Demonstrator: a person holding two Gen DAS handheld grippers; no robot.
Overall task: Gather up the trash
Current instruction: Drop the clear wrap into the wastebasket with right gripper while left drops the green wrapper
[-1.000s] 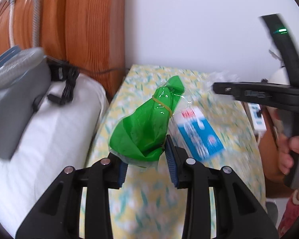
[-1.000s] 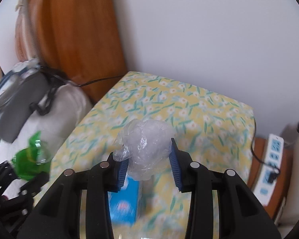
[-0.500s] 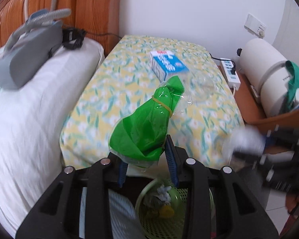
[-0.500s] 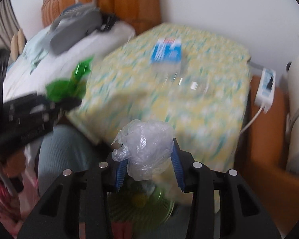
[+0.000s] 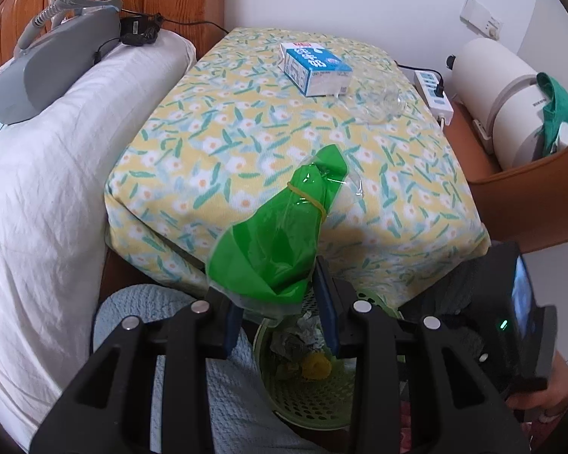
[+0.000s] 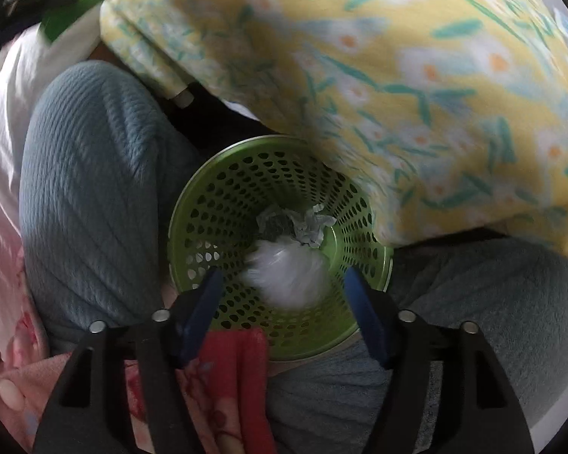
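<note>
The table (image 5: 246, 143) with the flowery yellow cloth now sits farther back than a second ago, and both grippers have come down over the green basket (image 6: 223, 189) on the floor between the person's knees. The right gripper (image 6: 284, 302), which was squeezing the clear plastic ball (image 6: 287, 276), is opening, so the ball is loose and dropping into the basket: one piece of trash done. The left gripper (image 5: 280, 317) stays shut on the green bag (image 5: 272, 242), which I think goes in next, while the blue and white box (image 5: 316, 70) and a clear wrapper (image 5: 378, 100) wait on the table.
</note>
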